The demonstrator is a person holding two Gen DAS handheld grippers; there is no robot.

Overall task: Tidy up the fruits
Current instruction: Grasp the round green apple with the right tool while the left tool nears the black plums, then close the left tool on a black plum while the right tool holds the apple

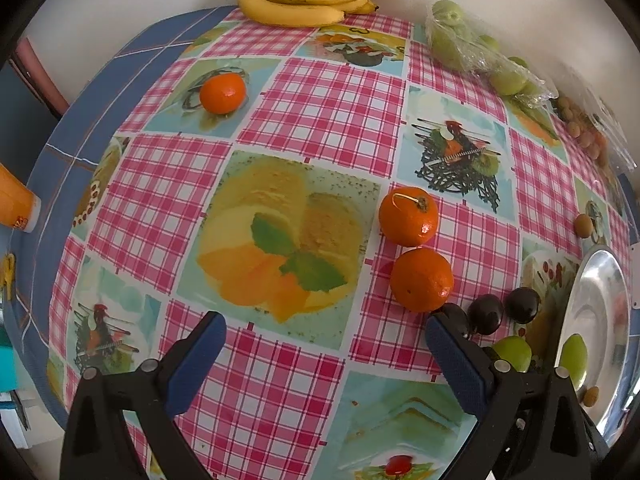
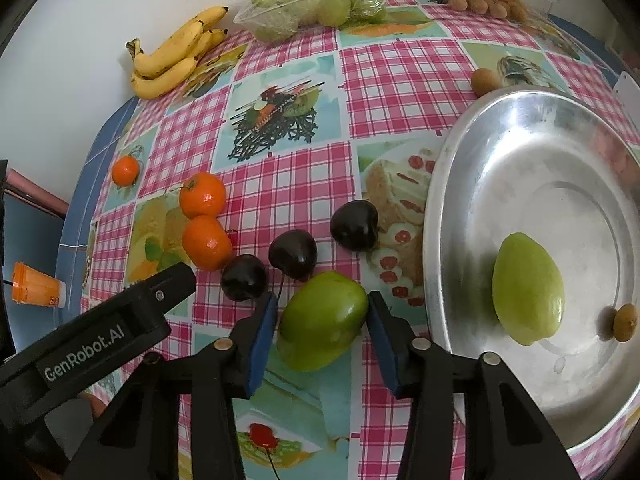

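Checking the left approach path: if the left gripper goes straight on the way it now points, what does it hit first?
Probably just the tablecloth. The left gripper is open with nothing between its fingers; the nearest orange sits right of that line, though depth is hard to judge.

You've got a pink-white checked tabletop [image 2: 400, 76] with dessert-picture squares, 3 orange mandarins [image 2: 203, 195], 3 near-black cherries [image 2: 293, 254], 2 green fruits [image 2: 322, 320], yellow bananas [image 2: 172, 56], silver plate [image 2: 448, 184], blue-padded black jaws.

Orange cup [image 1: 16, 200] cut off by the left edge, third dark plum [image 1: 456, 318] half hidden behind a claw finger, packaged small brown fruits [image 2: 486, 2] too blurred to identify
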